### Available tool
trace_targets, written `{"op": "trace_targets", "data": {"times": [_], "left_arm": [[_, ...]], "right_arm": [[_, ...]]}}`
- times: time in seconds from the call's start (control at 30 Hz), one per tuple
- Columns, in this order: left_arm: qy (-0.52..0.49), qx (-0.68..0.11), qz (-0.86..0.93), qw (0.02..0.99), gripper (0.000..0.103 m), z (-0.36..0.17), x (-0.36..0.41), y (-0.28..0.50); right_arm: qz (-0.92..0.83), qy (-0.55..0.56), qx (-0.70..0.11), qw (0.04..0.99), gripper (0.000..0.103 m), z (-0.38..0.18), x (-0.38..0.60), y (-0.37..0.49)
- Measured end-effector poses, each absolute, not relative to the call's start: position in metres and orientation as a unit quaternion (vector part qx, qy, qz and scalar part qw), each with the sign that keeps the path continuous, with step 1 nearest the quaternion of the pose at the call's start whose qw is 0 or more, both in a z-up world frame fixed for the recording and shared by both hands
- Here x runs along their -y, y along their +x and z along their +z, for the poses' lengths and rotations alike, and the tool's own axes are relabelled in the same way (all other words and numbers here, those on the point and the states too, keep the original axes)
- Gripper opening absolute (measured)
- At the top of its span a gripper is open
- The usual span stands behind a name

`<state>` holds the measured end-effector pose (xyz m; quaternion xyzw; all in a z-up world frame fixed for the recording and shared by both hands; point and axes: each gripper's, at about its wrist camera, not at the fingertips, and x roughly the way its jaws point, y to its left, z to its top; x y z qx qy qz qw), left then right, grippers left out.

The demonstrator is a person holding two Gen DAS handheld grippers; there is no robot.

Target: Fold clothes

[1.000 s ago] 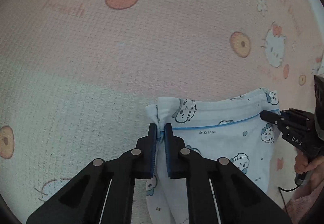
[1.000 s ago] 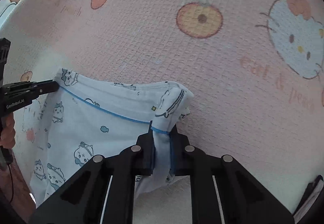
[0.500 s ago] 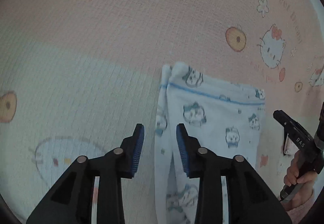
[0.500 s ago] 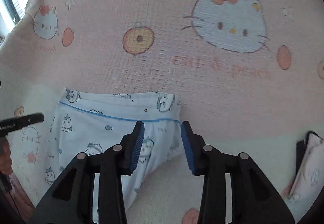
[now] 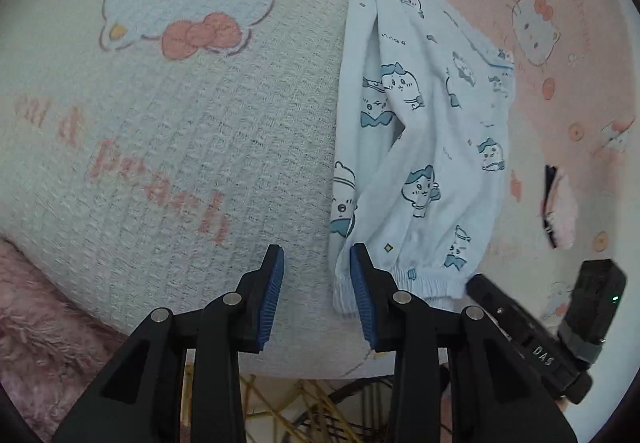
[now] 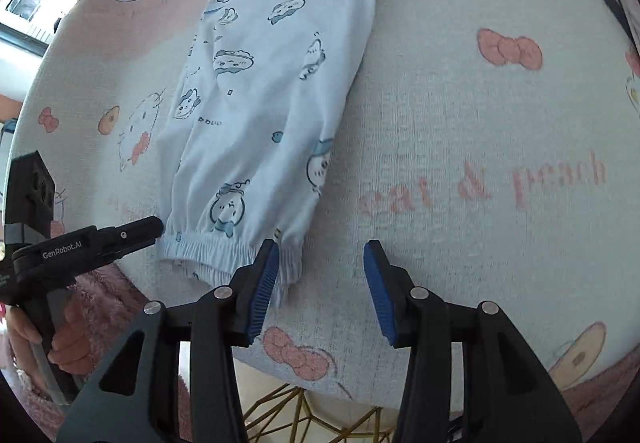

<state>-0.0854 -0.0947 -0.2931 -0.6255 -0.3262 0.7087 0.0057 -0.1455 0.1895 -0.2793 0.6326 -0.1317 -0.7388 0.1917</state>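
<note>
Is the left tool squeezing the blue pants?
Apart. In the left wrist view, the left tool stands open over bare blanket, and the pants lie just beside its right finger, unpinched.

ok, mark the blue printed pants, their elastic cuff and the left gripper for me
blue printed pants (image 6: 256, 115): right wrist view, middle of the leg fabric.
elastic cuff (image 5: 424, 279): left wrist view, gathered hem nearest the camera.
left gripper (image 5: 317, 293): left wrist view, midway between its fingertips.

Black tool (image 5: 316, 283), ribbed blue pads (image 5: 273, 291)
</note>
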Motion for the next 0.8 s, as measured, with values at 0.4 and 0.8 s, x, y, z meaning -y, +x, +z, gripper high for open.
{"op": "trace_targets", "data": {"times": [0.4,0.8], "left_arm": [[-0.606,0.371,0.702,0.05,0.035,-0.308,0.081,-0.085],[-0.599,0.295,0.743,0.054,0.019,-0.3,0.048,-0.098]], "right_arm": [[-0.734,0.629,0.176,0.187,0.026,-0.286,-0.183,-0.142],[-0.755,0.616,0.11,0.196,0.013,-0.279,-0.161,-0.139]]}}
